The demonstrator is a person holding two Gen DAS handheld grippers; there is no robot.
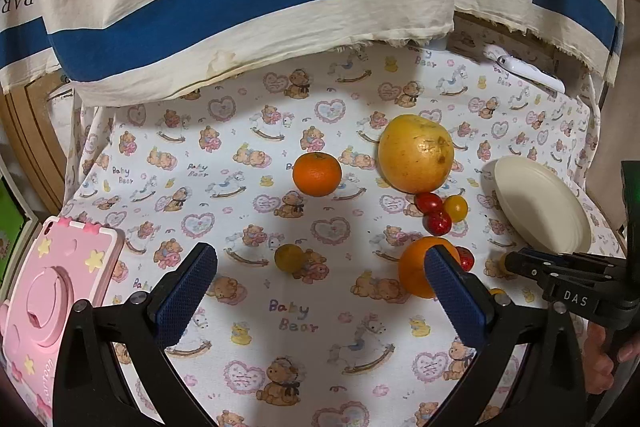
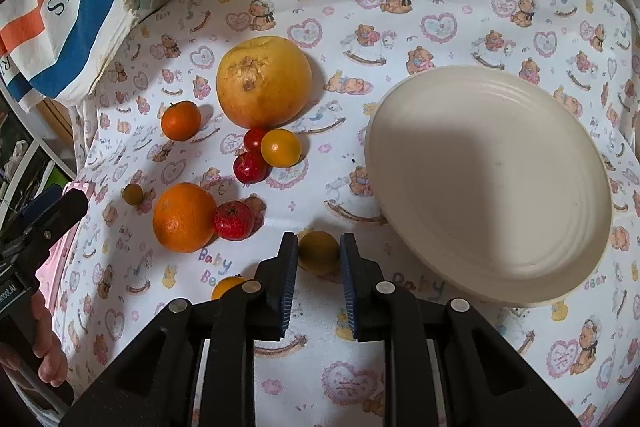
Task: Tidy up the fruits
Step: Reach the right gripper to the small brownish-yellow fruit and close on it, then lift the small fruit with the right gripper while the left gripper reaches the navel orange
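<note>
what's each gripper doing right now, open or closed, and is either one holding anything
Left gripper: open, holding nothing.
Right gripper: closed on a small yellow fruit next to the plate.

1. Big yellow grapefruit [image 2: 264,83], far left, stem scar up.
2. Two oranges [image 2: 184,217], left.
3. Red and yellow cherry tomatoes [image 2: 280,147], clustered just near the grapefruit.
4. Small yellow fruit [image 2: 318,251], nearest.
5. Cream plate [image 2: 492,183], right, tilted.

Matt printed cloth [image 2: 460,39], glossy tomatoes [image 2: 280,147], matt plate [image 2: 492,183]
</note>
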